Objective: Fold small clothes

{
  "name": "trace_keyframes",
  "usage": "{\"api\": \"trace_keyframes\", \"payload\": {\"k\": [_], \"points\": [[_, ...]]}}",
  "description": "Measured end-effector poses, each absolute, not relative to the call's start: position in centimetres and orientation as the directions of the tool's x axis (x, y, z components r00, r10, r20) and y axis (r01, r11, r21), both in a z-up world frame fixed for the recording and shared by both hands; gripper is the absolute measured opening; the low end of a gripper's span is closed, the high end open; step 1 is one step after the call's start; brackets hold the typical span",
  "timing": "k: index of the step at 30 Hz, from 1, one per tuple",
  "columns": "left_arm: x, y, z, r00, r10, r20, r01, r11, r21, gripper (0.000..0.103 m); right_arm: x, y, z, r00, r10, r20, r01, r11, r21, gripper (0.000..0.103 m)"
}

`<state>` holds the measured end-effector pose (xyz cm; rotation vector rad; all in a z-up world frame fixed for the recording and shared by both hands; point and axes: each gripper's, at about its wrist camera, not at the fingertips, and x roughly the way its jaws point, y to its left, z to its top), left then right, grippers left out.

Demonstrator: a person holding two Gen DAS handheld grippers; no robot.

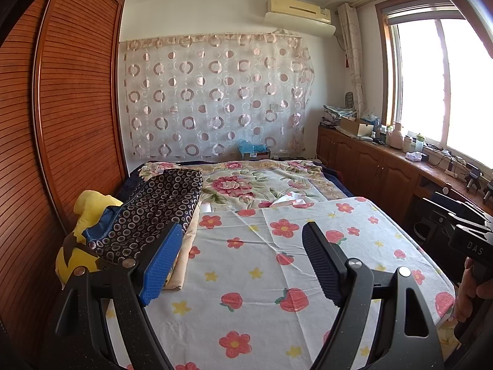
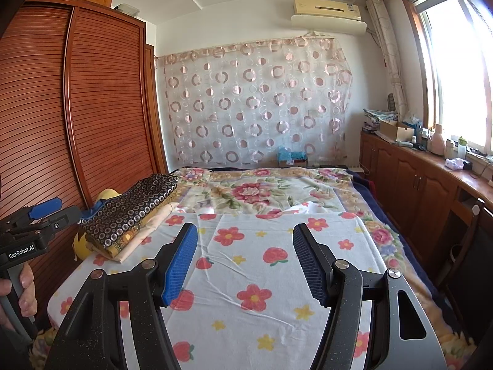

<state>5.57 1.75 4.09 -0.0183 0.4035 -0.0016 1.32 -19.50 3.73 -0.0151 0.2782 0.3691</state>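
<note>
Left hand-held gripper [image 1: 242, 259] and right hand-held gripper [image 2: 245, 260], jaws apart, empty, over strawberry-print cloth [image 2: 252, 277]; cardboard box [image 2: 396, 131] contents indiscernible.

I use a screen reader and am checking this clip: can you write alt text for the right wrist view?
The right tool hangs open and empty over a white strawberry-and-flower cloth spread on a bed. A stack of folded clothes lies at the cloth's left edge, beside a wooden wardrobe.

Matt cotton-like sheet [image 2: 252, 277] with flowers and strawberries is lying creased on the bed. Gripper fingers [image 2: 180, 262] are showing ribbed blue rubbery pads on matt black plastic. The slatted wardrobe [image 1: 77, 92] is gleaming as varnished wood.
</note>
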Motion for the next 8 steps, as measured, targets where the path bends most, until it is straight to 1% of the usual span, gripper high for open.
{"api": "trace_keyframes", "payload": {"k": [8], "points": [[5.57,1.75,4.02,0.920,-0.006,-0.393,-0.002,1.000,-0.018,0.081,1.23,-19.69,3.65,0.894,0.356,-0.270,-0.360,0.932,0.036,0.066]]}}
